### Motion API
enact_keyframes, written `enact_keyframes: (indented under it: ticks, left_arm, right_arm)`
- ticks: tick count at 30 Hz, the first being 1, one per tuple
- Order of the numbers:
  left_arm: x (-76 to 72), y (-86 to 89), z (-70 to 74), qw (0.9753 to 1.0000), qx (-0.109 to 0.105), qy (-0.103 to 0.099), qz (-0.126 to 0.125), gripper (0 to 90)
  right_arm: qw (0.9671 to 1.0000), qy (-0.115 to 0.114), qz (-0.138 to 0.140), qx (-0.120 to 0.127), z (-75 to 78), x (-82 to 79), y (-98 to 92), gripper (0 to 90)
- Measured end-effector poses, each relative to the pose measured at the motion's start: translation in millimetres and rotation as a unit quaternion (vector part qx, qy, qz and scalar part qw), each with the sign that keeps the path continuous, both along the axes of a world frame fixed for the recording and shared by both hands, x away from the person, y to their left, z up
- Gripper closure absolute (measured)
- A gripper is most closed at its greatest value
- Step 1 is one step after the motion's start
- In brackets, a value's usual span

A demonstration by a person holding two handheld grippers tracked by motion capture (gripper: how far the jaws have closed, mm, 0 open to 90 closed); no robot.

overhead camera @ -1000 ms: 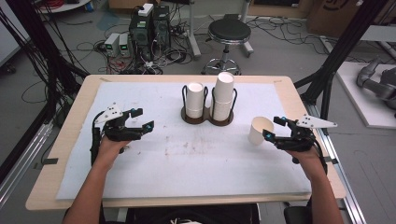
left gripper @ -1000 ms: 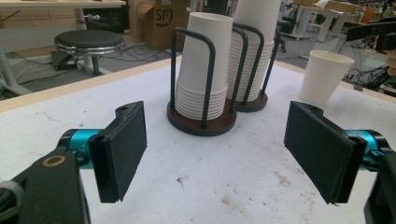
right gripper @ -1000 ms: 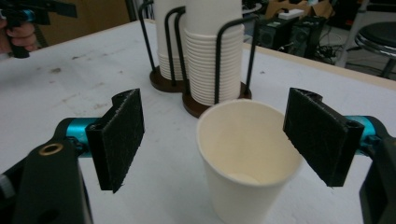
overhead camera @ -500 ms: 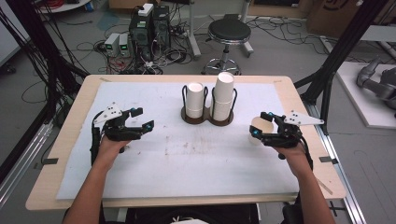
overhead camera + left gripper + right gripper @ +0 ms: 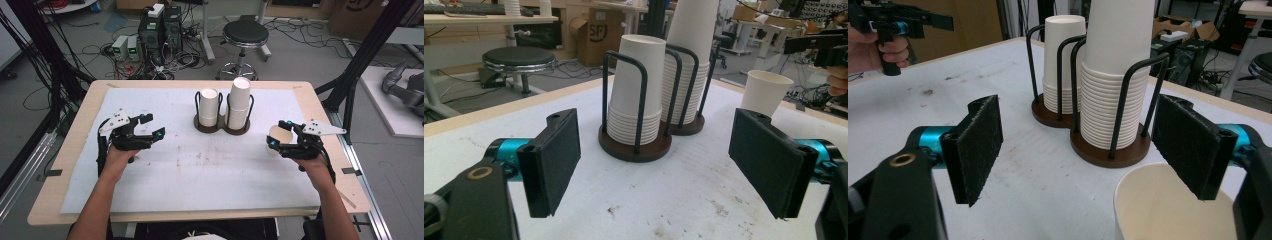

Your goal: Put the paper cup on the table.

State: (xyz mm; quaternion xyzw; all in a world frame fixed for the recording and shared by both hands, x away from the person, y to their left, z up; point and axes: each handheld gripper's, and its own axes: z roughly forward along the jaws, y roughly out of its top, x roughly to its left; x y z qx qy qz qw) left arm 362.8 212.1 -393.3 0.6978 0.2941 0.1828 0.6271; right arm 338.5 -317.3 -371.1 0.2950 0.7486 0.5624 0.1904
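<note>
On the worktop (image 5: 150, 200) the cup holder (image 5: 221, 125) stands at the far centre with two cup stacks in it, your left gripper (image 5: 152, 126) left of it and a single cup (image 5: 276, 135) right, at your right gripper (image 5: 277, 134).

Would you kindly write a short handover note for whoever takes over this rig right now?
Left gripper: open, holding nothing, low over the white mat left of the cup holder.
Right gripper: open, jaws either side of a single paper cup standing upright on the mat, right of the holder; not clamped.
Holder: short stack in the left slot, tall stack in the right.
Done: one cup stands apart.
Left, probably: grip it or let it stand.
</note>
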Motion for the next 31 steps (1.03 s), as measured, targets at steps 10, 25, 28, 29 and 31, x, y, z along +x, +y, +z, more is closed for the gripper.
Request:
enact_keyframes:
  ticks: [10,25,28,29,31]
  left_arm:
    - [-3.5,0.6,-1.5,1.0000,-0.001,0.002,-0.002,20.7]
    - [-2.4,0.8,-1.4,1.0000,-0.001,0.000,0.000,20.7]
    - [-1.8,1.1,-1.6,1.0000,-0.002,0.001,0.003,20.7]
    - [-1.4,1.0,-1.8,1.0000,-0.002,0.001,0.003,20.7]
    - [-0.2,0.0,-2.1,1.0000,-0.004,0.001,0.002,20.7]
  right_arm:
    - [1.0000,0.003,0.000,-0.006,-0.8,-3.1,3.7,21.1]
    - [1.0000,0.006,-0.002,-0.008,-2.9,-3.5,2.6,21.1]
    - [0.9999,0.006,-0.002,-0.008,-3.1,-4.2,3.2,21.1]
    - [0.9999,0.006,-0.002,-0.009,-3.4,-4.1,3.2,21.1]
    - [0.9999,0.005,-0.001,-0.009,-4.0,-3.5,3.1,21.1]
